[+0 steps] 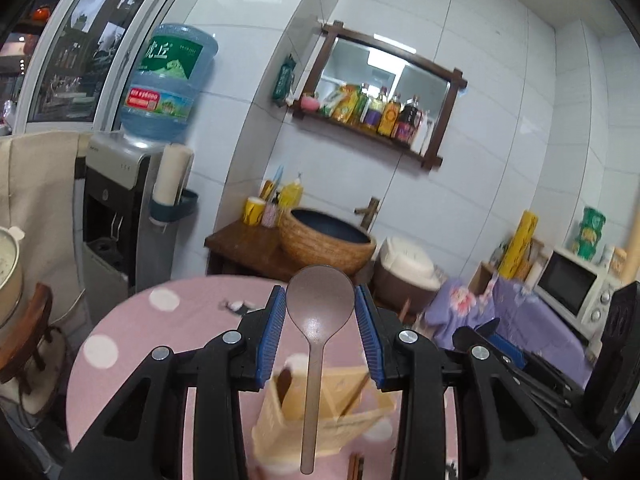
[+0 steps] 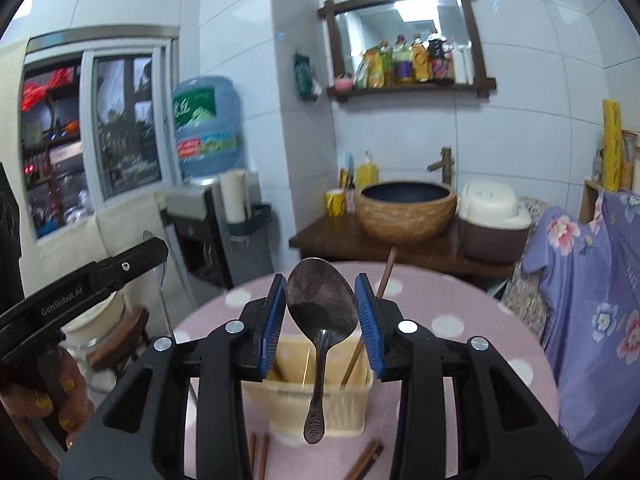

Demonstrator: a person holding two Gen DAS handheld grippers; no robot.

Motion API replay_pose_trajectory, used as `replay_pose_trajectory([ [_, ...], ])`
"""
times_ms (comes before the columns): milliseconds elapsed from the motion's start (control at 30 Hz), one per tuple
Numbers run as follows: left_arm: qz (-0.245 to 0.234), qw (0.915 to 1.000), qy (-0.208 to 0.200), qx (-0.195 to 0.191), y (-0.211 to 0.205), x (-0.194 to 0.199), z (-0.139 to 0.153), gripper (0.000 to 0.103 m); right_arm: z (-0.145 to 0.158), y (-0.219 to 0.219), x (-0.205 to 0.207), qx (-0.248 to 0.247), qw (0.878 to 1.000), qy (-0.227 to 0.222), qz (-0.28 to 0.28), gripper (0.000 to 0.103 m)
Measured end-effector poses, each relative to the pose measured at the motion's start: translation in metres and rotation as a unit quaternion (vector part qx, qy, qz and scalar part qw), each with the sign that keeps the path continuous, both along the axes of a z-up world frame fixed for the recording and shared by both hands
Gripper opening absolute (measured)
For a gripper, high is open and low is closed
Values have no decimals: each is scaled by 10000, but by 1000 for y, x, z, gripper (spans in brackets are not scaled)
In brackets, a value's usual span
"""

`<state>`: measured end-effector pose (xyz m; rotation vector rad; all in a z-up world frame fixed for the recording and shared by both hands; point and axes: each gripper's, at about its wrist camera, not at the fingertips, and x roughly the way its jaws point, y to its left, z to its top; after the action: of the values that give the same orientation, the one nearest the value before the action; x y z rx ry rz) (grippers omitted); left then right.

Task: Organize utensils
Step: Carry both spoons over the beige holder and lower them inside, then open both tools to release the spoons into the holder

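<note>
Clamped by the bowl at frame centre, handles dangling: brown plastic spoon (image 1: 320, 312) in left gripper (image 1: 320, 320), steel spoon (image 2: 322, 308) in right gripper (image 2: 321, 316), both poised over cream utensil caddy (image 2: 320, 404) at lower centre, likely ready for dropping in handle-first.

In the left wrist view, the cream utensil holder (image 1: 324, 416) is smeared by motion blur, so its compartments cannot be told apart, and the brown plastic spoon (image 1: 318, 328) hides its middle. Dark chopsticks (image 1: 356, 466) beside it are cut off by the bottom edge. A small black-and-white item (image 1: 239, 306) on the pink table (image 1: 132, 336) is too blurred to name.

In the right wrist view, the metal spoon (image 2: 322, 312) covers part of the holder (image 2: 316, 400). Chopsticks (image 2: 258, 456) run off the bottom edge. The bottle labels on the wall shelf (image 2: 408, 90) are too small to read.
</note>
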<state>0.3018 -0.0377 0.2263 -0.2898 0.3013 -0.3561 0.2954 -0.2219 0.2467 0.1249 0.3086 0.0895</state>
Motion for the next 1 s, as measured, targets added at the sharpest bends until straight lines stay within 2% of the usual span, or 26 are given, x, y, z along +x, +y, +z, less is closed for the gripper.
replay_pose_trajectory([
  [67,36,9998,-192,-14,-8,10,5,36,10,-2,14,24,9998,-85,-154,36],
  [167,66,9994,-346,26,-20,24,-4,36,9,-5,34,42,9993,-101,-346,36],
  [367,147,9995,-217,171,-31,40,-42,36,-28,-3,56,-85,9987,21,-492,36],
  [433,175,9994,-279,85,-28,40,-52,36,-40,-3,57,-122,9983,-30,-563,36],
  [533,129,9998,-70,130,-28,43,-62,36,-56,-4,65,-28,9983,250,-522,36],
  [833,81,9986,92,518,-31,30,-95,36,-103,2,55,-213,9973,533,-447,36],
  [1000,104,9977,200,636,-25,28,-108,36,-116,7,46,-386,9973,517,-359,36],
])
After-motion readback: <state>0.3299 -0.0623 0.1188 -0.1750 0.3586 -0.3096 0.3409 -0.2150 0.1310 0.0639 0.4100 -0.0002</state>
